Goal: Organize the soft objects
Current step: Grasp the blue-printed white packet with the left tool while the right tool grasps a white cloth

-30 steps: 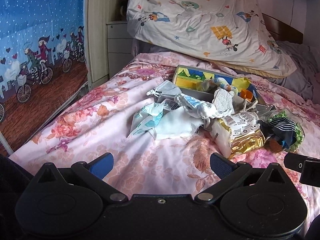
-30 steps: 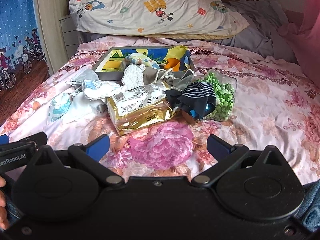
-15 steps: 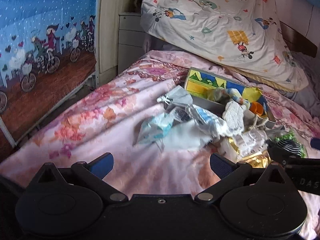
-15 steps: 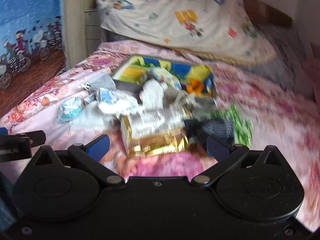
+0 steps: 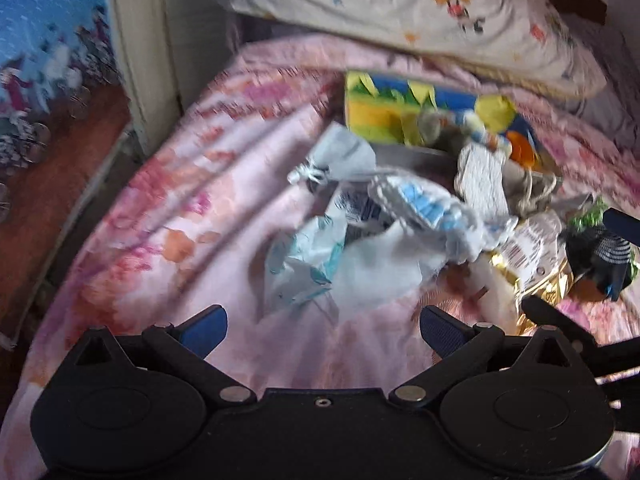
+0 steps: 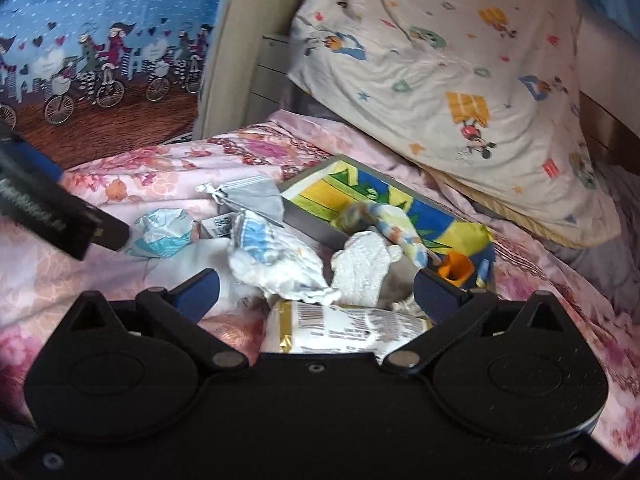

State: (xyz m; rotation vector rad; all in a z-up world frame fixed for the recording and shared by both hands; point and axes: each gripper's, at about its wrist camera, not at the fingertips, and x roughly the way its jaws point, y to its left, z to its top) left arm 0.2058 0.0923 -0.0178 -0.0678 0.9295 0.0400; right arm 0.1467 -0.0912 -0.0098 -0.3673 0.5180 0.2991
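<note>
Both grippers advanced toward the pile since a second ago, right gripper (image 6: 316,292) fingers wide over gold packet (image 6: 340,326), left gripper (image 5: 323,326) fingers wide, empty, white cloths (image 5: 380,264) on bedspread (image 5: 192,208) beside box (image 6: 320,192).

Bedroom backdrop I see past the clutter.
Pink floral bedsheet (image 6: 168,168) fills my lower view; cartoon-print pillow (image 6: 460,72) leans at 1 o'clock in my right wrist view, 12 to 1 o'clock in the blurred left one (image 5: 400,4). Blue curtain with cyclists (image 6: 92,52) at 10 o'clock, cream cabinet (image 6: 272,76) between it and the pillow, dark wooden headboard (image 6: 608,128) at 3 o'clock.
</note>
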